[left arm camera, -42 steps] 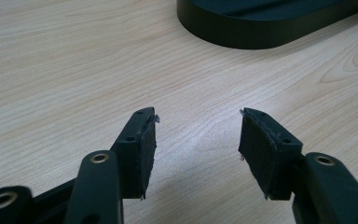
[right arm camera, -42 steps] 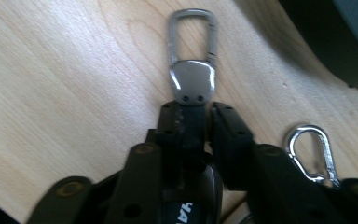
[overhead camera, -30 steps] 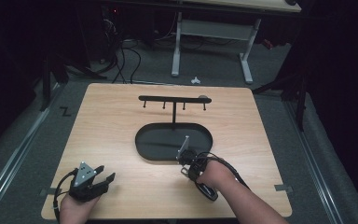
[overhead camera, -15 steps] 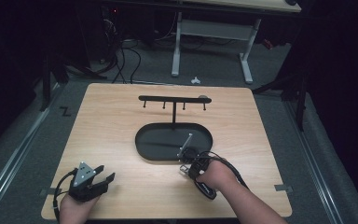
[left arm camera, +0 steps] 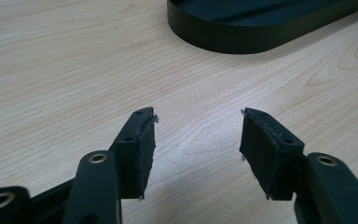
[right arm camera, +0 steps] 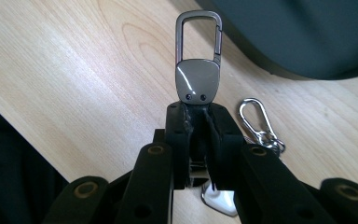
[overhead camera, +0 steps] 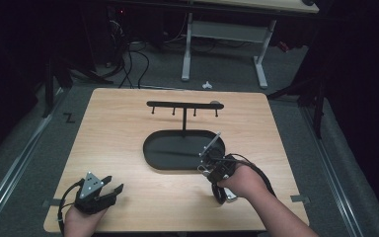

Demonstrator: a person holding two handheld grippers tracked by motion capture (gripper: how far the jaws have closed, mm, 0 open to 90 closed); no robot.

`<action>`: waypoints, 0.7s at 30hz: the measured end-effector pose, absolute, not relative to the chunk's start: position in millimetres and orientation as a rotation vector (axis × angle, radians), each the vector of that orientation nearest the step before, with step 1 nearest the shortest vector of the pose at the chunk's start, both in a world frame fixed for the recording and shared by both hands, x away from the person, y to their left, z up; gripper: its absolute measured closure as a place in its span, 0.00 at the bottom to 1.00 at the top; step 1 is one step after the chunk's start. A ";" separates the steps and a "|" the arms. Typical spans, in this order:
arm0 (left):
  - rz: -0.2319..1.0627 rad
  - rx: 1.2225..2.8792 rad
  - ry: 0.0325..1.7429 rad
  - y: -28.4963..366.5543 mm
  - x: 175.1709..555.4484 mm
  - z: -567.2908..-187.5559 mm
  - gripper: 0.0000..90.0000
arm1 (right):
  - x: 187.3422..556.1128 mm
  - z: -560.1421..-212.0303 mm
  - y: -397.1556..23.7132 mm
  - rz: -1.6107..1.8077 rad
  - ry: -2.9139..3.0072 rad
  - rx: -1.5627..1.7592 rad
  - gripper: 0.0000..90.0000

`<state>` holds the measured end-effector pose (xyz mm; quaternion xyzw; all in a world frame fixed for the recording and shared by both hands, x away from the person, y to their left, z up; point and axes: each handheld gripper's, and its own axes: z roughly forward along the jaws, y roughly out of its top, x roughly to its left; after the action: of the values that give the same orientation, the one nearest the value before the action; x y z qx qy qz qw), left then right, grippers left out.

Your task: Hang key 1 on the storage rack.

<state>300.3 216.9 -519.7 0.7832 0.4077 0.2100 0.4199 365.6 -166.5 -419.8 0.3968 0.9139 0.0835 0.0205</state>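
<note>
A: What is gripped by the right claw?
B: A gunmetal carabiner keychain is clamped by its flat tab between the nearly shut jaws, with the clip loop pointed away. It is held just above the wooden surface, at the near edge of the black oval tray.

A: And the silver snap hook?
B: It is seen just beside the jaws.

A: The left claw?
B: It is held wide open, nothing between the pads, low over the surface.

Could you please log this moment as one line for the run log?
right gripper: shut on keychain clip, lifted off table | left gripper: open, empty, low over table | black tray: empty | hook rack: bare
</note>
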 end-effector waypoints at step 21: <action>0.533 1.959 1.024 219.0 299.4 -519.7 0.50 | 371.8 -378.9 -186.6 0.335 2.746 1.242 0.89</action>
<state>299.4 219.0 -519.7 0.7817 0.4087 0.2126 0.4203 371.8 -186.6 -378.9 0.4091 0.9042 0.1102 0.0545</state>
